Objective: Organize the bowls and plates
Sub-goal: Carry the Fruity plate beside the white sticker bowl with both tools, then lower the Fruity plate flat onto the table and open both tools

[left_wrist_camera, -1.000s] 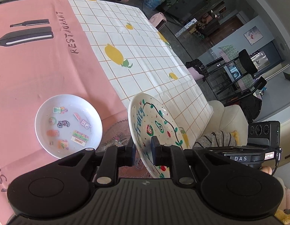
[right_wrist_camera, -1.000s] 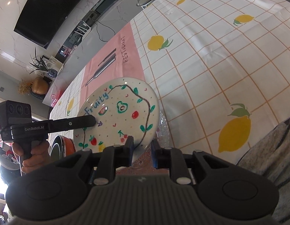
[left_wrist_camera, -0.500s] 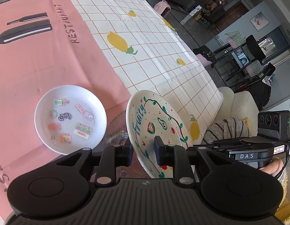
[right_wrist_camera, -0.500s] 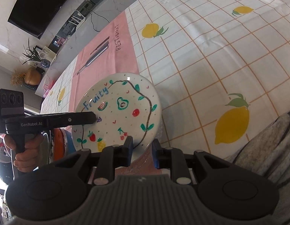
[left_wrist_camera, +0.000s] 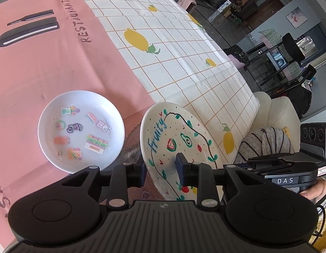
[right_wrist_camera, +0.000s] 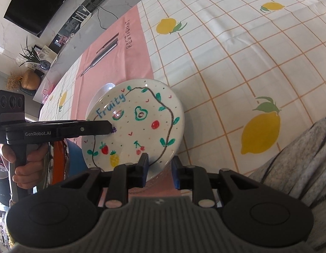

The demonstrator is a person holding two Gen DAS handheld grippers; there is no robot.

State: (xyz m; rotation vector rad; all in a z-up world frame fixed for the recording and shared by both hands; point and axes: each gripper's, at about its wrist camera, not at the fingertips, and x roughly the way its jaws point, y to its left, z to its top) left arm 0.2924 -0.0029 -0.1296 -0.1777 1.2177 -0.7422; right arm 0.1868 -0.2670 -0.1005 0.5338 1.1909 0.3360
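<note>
The fruit-painted plate (left_wrist_camera: 179, 143) sits tilted between both grippers, its rim edge-on inside each pair of jaws. The left gripper (left_wrist_camera: 160, 169) has just been opening, pads clear of the rim; the right gripper (right_wrist_camera: 160, 171) has loosened, contact unclear. The sticker plate (left_wrist_camera: 80, 130) lies on the counter (left_wrist_camera: 184, 63), left of the left jaws.

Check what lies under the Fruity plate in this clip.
The Fruity plate is tilted over a patterned mat on the pink tablecloth. Only the mat's edge shows; the plate covers the rest, so what its low edge rests on is hidden.
</note>
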